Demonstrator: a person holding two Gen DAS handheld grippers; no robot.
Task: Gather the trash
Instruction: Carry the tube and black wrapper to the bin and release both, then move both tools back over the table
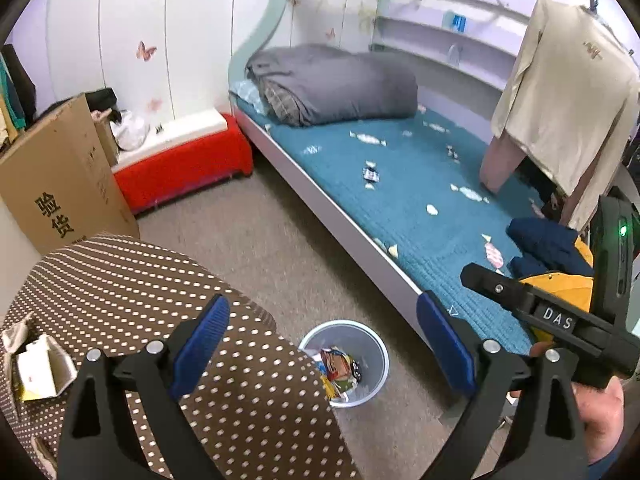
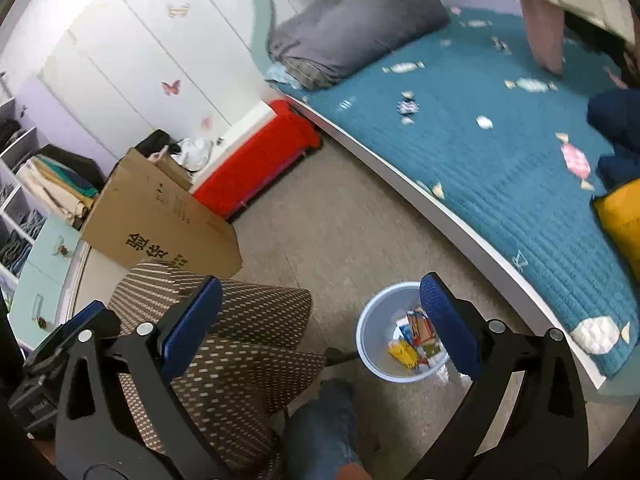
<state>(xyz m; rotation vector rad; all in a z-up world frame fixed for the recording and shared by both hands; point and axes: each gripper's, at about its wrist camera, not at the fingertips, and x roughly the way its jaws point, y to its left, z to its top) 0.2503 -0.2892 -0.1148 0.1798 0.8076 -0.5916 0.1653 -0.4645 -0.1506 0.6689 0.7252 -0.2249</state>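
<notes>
A pale blue trash bin [image 1: 362, 360] stands on the floor beside the bed and holds several colourful wrappers [image 1: 340, 368]; it also shows in the right wrist view [image 2: 376, 332]. A crumpled dark wrapper [image 1: 371, 174] lies on the teal bed cover, also in the right wrist view [image 2: 408, 107]. Torn paper and a box scrap [image 1: 36, 368] lie on the polka-dot table. My left gripper [image 1: 324, 344] is open and empty, above the table edge and bin. My right gripper [image 2: 320, 324] is open and empty above the bin; its body shows in the left wrist view [image 1: 560, 320].
The bed [image 1: 400, 200] has a teal candy-print cover, a grey folded duvet [image 1: 332, 84], and blue and yellow clothes [image 1: 552, 248]. A cardboard box [image 1: 60, 184] and a red bench [image 1: 180, 164] stand at the left wall. A jacket [image 1: 568, 96] hangs at right. The polka-dot table [image 1: 160, 288] is lower left.
</notes>
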